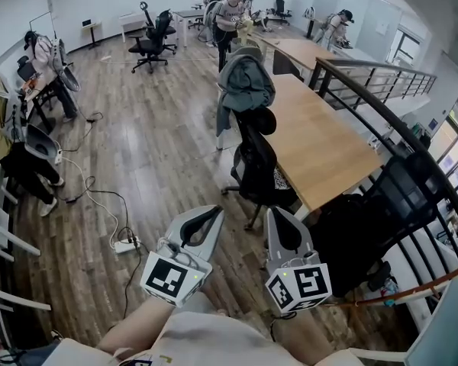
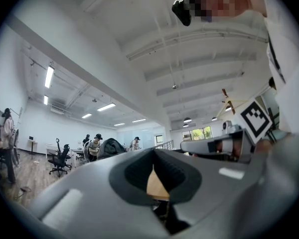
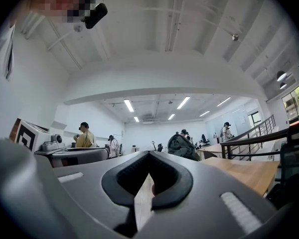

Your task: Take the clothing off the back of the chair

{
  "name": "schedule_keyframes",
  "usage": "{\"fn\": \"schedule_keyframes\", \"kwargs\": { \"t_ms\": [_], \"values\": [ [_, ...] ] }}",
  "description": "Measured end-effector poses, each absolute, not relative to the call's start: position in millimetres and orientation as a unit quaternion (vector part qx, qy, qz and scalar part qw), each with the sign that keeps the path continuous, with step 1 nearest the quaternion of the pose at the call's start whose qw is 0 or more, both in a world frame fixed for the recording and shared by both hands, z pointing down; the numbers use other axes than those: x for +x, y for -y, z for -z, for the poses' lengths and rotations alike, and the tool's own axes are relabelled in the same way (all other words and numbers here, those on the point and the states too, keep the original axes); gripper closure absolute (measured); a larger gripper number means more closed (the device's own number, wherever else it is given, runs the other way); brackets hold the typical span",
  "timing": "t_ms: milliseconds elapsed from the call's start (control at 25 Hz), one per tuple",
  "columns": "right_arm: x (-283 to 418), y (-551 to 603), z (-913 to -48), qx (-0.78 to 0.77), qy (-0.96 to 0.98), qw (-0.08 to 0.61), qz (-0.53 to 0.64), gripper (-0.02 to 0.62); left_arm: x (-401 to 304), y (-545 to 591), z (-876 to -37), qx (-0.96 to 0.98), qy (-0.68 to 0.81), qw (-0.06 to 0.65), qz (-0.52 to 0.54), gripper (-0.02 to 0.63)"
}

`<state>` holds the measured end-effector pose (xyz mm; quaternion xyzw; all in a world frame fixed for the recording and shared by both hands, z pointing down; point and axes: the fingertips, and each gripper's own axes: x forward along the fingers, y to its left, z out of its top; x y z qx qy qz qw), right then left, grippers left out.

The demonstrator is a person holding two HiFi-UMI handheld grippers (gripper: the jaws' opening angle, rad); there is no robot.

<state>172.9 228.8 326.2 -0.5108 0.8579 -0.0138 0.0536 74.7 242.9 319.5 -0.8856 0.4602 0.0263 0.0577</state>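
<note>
A grey-green jacket (image 1: 245,81) hangs over the back of a chair at the long wooden table's near-left side. A black office chair (image 1: 256,168) stands just in front of it, between me and the jacket. My left gripper (image 1: 211,213) and right gripper (image 1: 279,215) are side by side low in the head view, well short of both chairs, jaws shut and empty. The jacket shows far off as a dark hump in the left gripper view (image 2: 111,146) and in the right gripper view (image 3: 182,146). In those views the left gripper (image 2: 156,169) and right gripper (image 3: 148,177) are shut with nothing between the jaws.
The wooden table (image 1: 320,139) runs along a black stair railing (image 1: 382,90) on the right. A dark bag (image 1: 349,239) sits under the table's near end. A power strip with cables (image 1: 126,244) lies on the wood floor at left. Several people work at desks beyond; another office chair (image 1: 154,40) stands far back.
</note>
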Motion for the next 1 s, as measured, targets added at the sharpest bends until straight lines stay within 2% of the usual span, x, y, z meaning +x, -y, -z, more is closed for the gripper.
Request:
{"fn": "schedule_keyframes", "kwargs": {
  "t_ms": [480,1000],
  "values": [
    [182,-185,-329,-0.511,-0.858,0.052,-0.002,0.595,81,-200,-328,-0.885,-0.461,0.060,-0.028,0.606],
    [169,-92,-343,-0.521,-0.852,0.043,0.003,0.595,67,-102,-333,-0.893,-0.444,0.062,-0.037,0.606]
  ]
}}
